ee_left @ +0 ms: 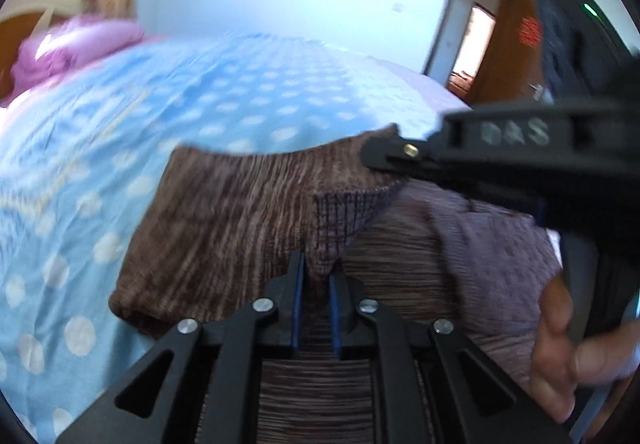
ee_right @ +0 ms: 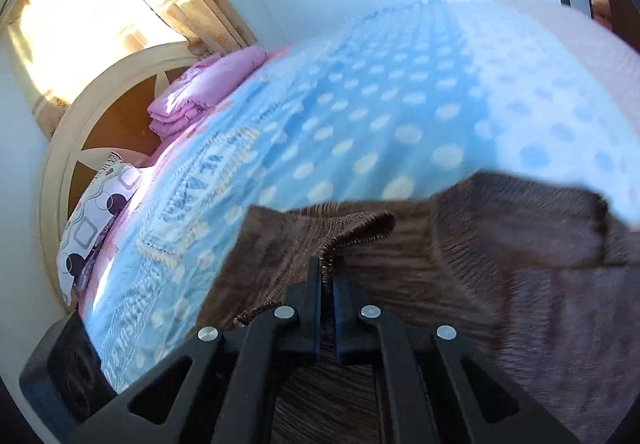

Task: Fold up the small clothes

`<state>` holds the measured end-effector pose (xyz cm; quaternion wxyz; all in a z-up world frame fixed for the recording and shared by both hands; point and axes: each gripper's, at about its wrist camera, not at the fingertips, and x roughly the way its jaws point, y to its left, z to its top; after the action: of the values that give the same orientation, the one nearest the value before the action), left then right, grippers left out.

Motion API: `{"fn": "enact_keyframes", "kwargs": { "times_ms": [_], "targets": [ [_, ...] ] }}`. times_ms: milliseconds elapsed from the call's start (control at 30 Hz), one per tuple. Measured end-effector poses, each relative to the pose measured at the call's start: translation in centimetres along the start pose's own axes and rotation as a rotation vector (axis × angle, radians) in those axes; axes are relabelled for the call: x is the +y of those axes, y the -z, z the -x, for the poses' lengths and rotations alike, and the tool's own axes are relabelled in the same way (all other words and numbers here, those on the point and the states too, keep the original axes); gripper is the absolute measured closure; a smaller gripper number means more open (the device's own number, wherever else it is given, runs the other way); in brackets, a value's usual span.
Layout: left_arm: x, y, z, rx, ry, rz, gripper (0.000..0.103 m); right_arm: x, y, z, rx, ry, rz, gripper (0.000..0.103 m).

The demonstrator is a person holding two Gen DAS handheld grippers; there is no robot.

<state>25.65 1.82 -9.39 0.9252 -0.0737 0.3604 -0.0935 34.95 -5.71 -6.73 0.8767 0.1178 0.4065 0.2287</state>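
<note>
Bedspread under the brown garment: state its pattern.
The bedspread is light blue with white polka dots, clearest in the right wrist view.

The blue dotted bedspread (ee_right: 400,116) lies open and flat beyond the brown knitted garment (ee_left: 224,212), giving wide free room ahead and to the left of both tools. Toward the head of the bed that room ends at a folded pink quilt (ee_right: 204,88), a patterned pillow (ee_right: 96,200) and the curved headboard (ee_right: 80,132), with curtains (ee_right: 132,4) behind. In the left wrist view, the right gripper (ee_left: 384,156) and the hand (ee_left: 560,356) holding it crowd the right side, reaching across above the garment, so passage there is tight. A dark box (ee_right: 68,360) sits beside the bed's near edge at lower left in the right wrist view.
</note>
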Motion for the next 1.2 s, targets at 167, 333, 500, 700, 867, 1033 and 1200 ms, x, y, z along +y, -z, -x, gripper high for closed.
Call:
{"fn": "enact_keyframes", "kwargs": {
  "times_ms": [167,333,500,700,867,1033,1200],
  "targets": [
    [-4.6,0.0,0.4,-0.01,0.039,-0.088,0.09,-2.3,-0.4,3.6,-0.022,0.046,0.035,0.099],
    [-7.8,0.6,-0.7,0.024,0.064,-0.128,0.09,-5.7,0.1,5.3,-0.016,0.088,0.022,0.099],
    [-9.8,2.1,-2.1,0.073,0.055,-0.184,0.089,-8.5,1.4,4.7,0.015,0.125,-0.008,0.099],
    [-8.8,2.4,-2.1,0.128,0.032,-0.154,0.039,-11.0,3.2,2.8,0.057,0.215,-0.051,0.096],
    [-5.2,2.2,1.9,0.065,0.049,-0.144,0.029,-13.0,4.6,6.1,-0.001,0.321,-0.145,0.091],
    [-0.2,-0.8,2.2,0.0,-0.136,-0.042,0.025,-11.2,6.7,11.6,-0.131,0.311,-0.138,0.091],
    [2.6,-1.1,-1.1,0.097,-0.295,-0.031,0.03,-6.1,6.8,9.8,-0.069,0.233,0.001,0.091]
  ]
}}
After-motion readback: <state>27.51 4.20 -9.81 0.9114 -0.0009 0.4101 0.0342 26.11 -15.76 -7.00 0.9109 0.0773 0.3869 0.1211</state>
